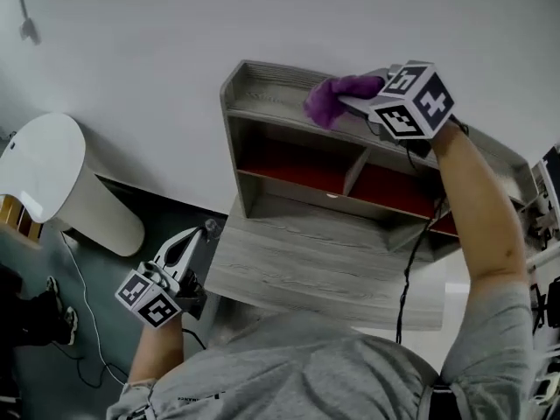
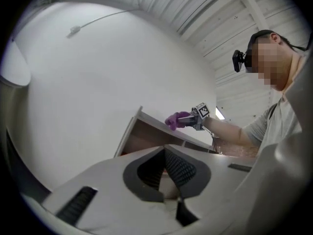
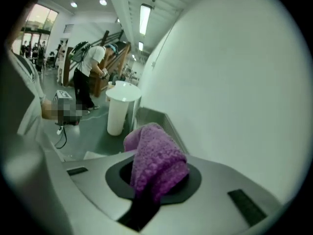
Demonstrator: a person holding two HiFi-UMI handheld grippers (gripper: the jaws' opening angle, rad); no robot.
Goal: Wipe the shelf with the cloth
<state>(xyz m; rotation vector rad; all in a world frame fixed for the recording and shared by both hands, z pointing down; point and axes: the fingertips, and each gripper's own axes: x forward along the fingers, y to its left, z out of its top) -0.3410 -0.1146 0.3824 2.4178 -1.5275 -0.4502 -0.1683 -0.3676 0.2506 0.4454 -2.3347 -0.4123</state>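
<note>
My right gripper [image 1: 352, 103] is clenched on the purple cloth [image 1: 335, 96]. A wad bulges ahead of the jaws, so fabric, not metal, meets the wood. The cloth rests on the top board of the shelf [image 1: 262, 86], near its middle, close to the wall. My arm reaches up and over, likely to press down. My left gripper [image 1: 194, 239] hangs low by the table [image 1: 289, 274] edge, jaws closed on nothing — out of the stroke's way.
</note>
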